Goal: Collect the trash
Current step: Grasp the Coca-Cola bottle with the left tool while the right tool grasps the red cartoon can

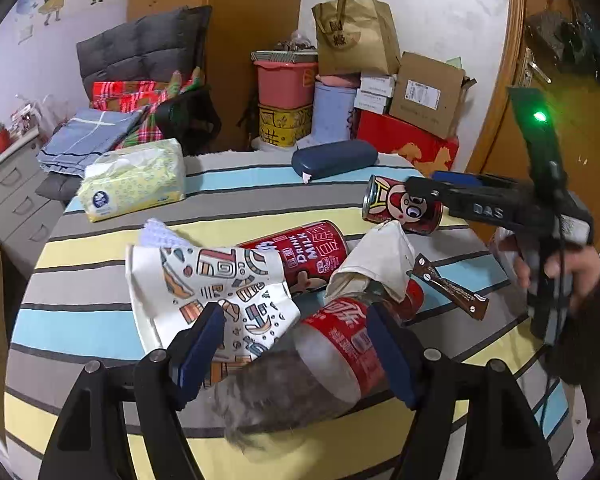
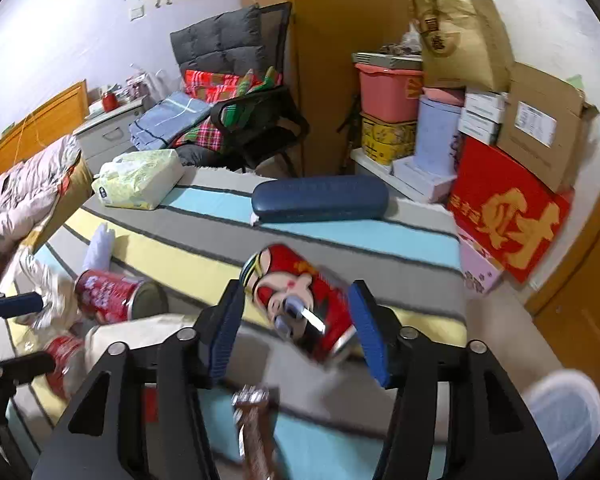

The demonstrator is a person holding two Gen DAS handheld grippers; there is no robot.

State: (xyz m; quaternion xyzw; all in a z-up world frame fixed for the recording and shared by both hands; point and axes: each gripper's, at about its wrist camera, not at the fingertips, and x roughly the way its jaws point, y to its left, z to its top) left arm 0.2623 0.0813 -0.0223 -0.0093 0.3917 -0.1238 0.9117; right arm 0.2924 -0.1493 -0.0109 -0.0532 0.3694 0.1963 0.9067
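Both my fingers stand apart over trash scattered on the striped tabletop [image 1: 100, 280].

Left wrist view: my left fingers [image 1: 296, 344] are spread wide around the plastic bottle [image 1: 340, 352] with the red label; the right pad is at its label, the left pad clear of it, over the printed paper bag [image 1: 204, 288]. Just beyond the fingertips lie a red milk can [image 1: 312, 252] on its side, a crumpled beige paper [image 1: 380, 260] and a brown wrapper [image 1: 452, 288] to the right. Farther right, my other hand [image 1: 556, 268] brings its tool to the cartoon-face can [image 1: 404, 204].

Right wrist view: my right fingers [image 2: 296, 328] are wide, the cartoon-face can [image 2: 300, 300] lying tilted between the pads; whether either pad touches it, I cannot tell. The brown wrapper [image 2: 256, 420] sits blurred below, the milk can [image 2: 116, 296] to the left, a dark blue case [image 2: 320, 198] well beyond.
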